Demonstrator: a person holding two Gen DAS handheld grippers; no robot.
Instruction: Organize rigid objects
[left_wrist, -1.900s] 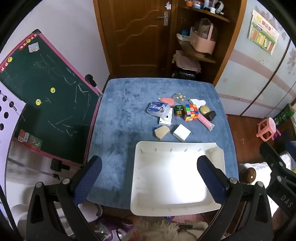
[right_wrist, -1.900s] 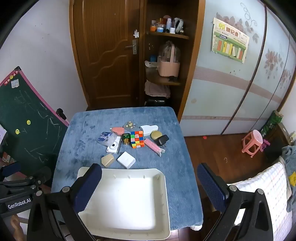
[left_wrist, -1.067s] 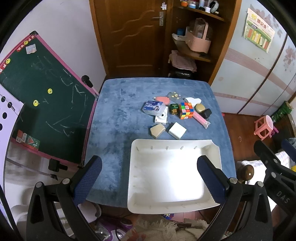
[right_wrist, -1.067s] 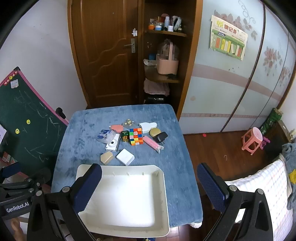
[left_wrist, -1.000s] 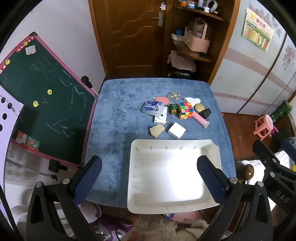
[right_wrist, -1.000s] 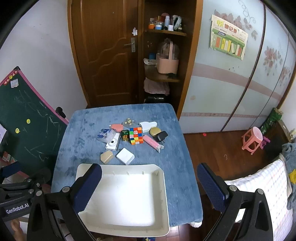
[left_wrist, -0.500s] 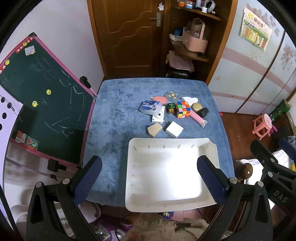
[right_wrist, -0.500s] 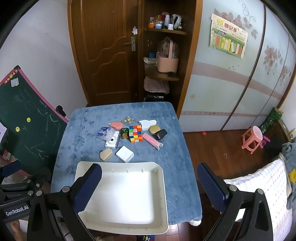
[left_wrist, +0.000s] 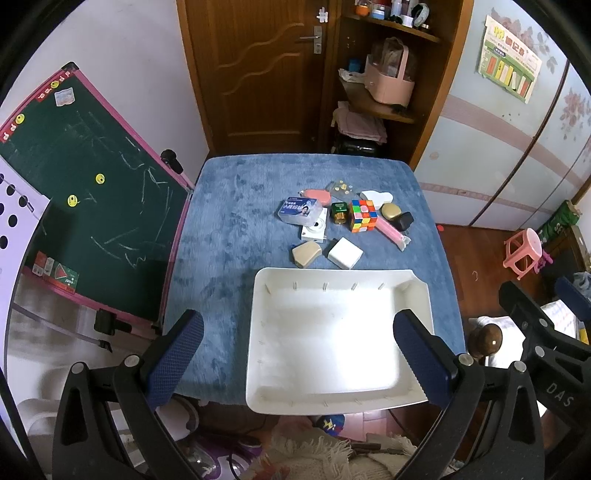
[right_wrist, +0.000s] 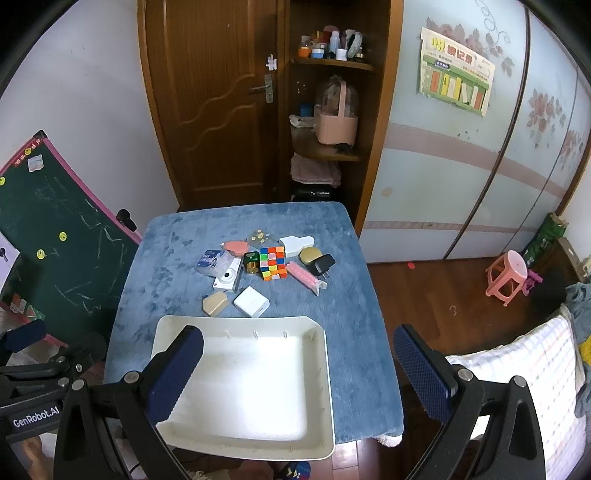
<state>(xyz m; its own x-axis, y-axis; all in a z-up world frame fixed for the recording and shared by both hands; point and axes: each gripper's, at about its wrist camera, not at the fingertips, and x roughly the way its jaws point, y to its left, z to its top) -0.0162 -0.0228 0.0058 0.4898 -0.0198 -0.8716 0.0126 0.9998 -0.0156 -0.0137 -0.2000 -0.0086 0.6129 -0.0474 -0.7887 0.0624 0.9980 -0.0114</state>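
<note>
Both my grippers hang high over the blue tabletop (left_wrist: 221, 229), jaws spread wide and holding nothing: the left gripper (left_wrist: 295, 354) and the right gripper (right_wrist: 295, 362). Since two seconds ago I have pulled back a little, so the tabletop and its clutter sit slightly farther off; nothing on it has shifted. The white tray (left_wrist: 332, 280) lies empty at 6 o'clock, at the near edge. The small things cluster at 12 o'clock beyond it: the colour cube (left_wrist: 362, 220), the white block (left_wrist: 345, 252) and tan block (left_wrist: 306, 254) just beside the tray's far rim.
</note>
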